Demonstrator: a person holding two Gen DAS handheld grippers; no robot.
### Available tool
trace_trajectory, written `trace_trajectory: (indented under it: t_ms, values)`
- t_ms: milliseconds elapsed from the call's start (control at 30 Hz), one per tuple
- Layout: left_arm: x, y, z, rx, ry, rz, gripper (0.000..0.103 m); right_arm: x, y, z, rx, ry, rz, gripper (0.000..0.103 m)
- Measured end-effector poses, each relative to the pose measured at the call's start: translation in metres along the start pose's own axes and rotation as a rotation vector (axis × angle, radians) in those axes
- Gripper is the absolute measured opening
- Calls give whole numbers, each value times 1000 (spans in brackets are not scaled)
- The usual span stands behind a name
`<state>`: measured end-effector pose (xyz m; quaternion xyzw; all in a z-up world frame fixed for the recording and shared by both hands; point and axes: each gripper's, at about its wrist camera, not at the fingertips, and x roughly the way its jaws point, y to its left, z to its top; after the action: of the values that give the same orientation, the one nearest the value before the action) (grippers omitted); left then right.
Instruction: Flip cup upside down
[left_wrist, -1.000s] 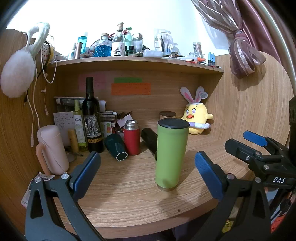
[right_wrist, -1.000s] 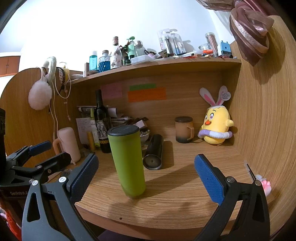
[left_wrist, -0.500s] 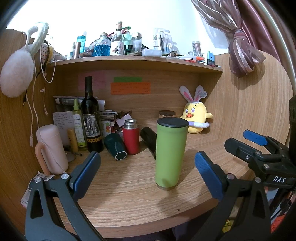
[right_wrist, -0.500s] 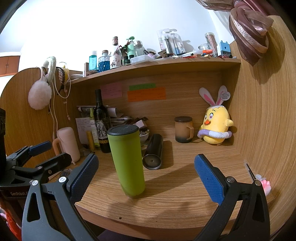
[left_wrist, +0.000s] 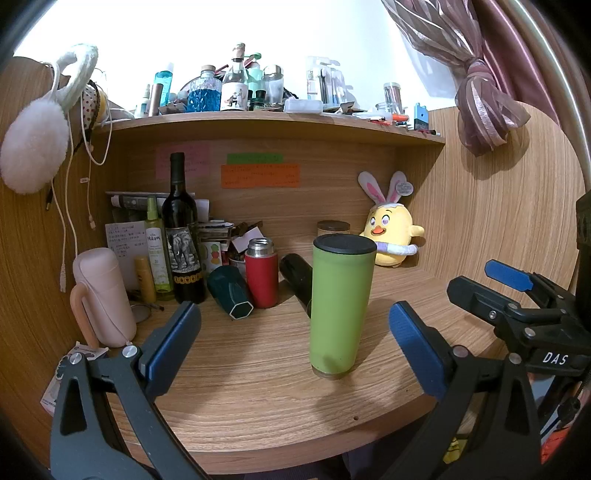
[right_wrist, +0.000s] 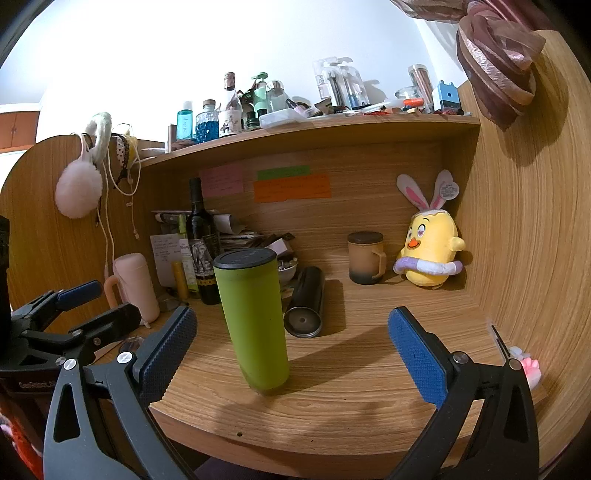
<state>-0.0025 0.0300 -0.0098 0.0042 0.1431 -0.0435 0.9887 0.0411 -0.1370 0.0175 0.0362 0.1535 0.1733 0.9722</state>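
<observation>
Two grippers are hovering at the desk's front edge, each spread wide and gripping nothing. Left gripper is framing the green tumbler, standing upright, lid up, untouched; right gripper is facing it left of centre.

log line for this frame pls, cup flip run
phase: pre-grasp | green cup: upright on desk, lid on, untouched | left gripper: open, empty | right gripper: open, empty | flip: not done
</observation>
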Motion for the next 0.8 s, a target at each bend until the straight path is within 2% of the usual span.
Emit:
trace_trajectory:
  t_ms: [800]
  values:
    - [1, -2, 0, -1, 6, -8, 103, 0, 0, 0, 0, 0, 1, 103]
